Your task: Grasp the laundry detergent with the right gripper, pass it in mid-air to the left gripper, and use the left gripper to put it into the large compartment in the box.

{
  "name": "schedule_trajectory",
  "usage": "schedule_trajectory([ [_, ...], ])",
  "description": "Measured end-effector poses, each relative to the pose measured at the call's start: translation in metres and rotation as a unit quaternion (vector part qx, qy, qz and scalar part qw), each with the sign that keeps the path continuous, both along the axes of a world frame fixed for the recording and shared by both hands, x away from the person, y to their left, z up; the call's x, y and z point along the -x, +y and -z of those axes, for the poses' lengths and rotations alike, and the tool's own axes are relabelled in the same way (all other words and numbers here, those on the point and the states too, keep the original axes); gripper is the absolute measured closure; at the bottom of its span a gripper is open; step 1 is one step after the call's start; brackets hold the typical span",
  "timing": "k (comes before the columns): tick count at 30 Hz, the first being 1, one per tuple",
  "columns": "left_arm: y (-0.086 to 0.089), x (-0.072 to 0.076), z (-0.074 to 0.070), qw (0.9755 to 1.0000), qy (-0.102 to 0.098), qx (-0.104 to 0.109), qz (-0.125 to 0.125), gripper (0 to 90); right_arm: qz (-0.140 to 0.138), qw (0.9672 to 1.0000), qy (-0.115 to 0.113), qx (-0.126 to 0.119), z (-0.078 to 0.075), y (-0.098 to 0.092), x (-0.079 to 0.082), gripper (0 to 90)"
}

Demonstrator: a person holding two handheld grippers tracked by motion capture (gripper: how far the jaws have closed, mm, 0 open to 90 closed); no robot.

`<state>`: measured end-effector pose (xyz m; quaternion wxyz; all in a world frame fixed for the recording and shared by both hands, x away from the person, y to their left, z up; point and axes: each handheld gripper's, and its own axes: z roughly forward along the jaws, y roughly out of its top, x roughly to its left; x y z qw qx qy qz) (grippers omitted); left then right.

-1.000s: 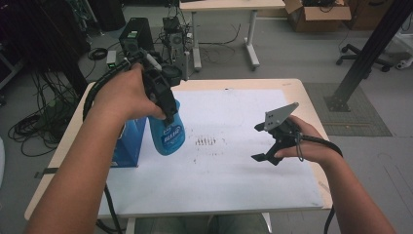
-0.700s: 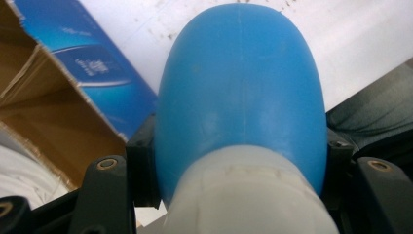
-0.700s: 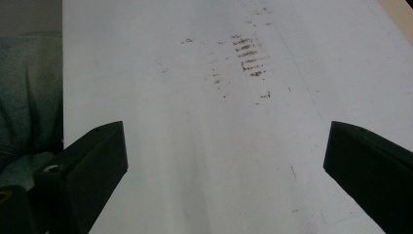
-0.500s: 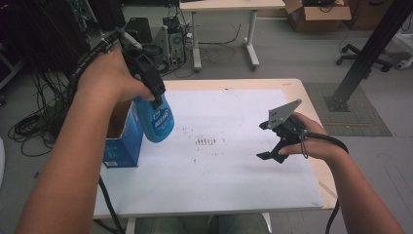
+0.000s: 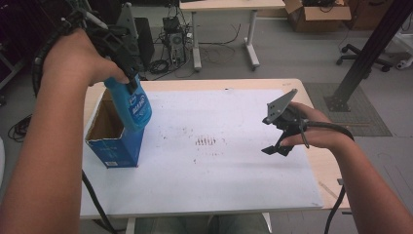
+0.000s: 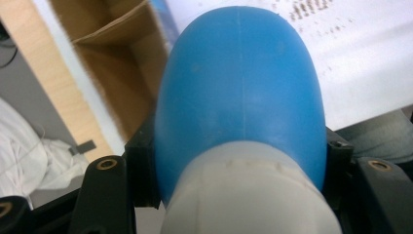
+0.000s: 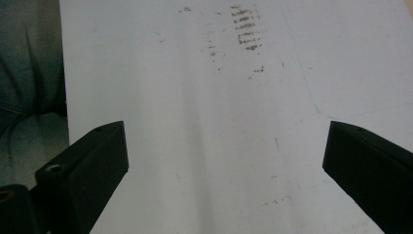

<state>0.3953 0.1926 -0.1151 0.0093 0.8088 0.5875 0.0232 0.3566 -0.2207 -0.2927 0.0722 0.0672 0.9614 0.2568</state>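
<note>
At the left of the bench (image 5: 302,92), the left gripper (image 5: 127,80) has its jaws clenched on the neck of a blue bottle (image 5: 136,108), which hangs base-down in the air, tilted a little, over the right edge of an open blue cardboard box (image 5: 113,151) at the left side of the white sheet (image 5: 234,170). In the left gripper view the bottle (image 6: 241,92) swells out from between the two jaws, white collar nearest the camera, with the brown inside of the box (image 6: 117,53) below and to the left of it. This looks like the step of putting the bottle into the box: the bottle is lifted and nearly above the opening, but its base is not yet between the walls. The next move seems to call for shifting the bottle a little left until it is centred over the opening, righting it, then lowering it straight so the base does not catch the box's rim or flap. Toward the right, past some brown smudges (image 5: 205,141) on the sheet, the right gripper (image 5: 276,148) hovers above the bench with its jaws released and nothing between them.
</note>
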Motion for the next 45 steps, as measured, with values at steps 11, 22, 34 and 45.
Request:
schedule_trajectory([
  [11,0.034,-0.008,-0.008,0.9976,-0.002,0.003,-0.069,38.2,-0.001,0.9998,0.01,0.019,0.0,-0.006,0.0,3.3],
  [22,0.045,-0.014,-0.011,0.992,-0.001,-0.024,-0.124,38.2,0.002,0.9996,0.013,0.026,0.0,-0.011,0.001,3.3],
  [34,0.063,-0.016,-0.01,0.9899,-0.002,-0.01,-0.142,38.2,0.002,0.9994,0.014,0.031,-0.002,-0.011,0.001,3.4],
  [45,0.078,-0.017,0.009,0.9875,0.002,-0.009,-0.157,38.2,0.003,0.9993,0.018,0.033,0.001,-0.01,0.003,3.4],
])
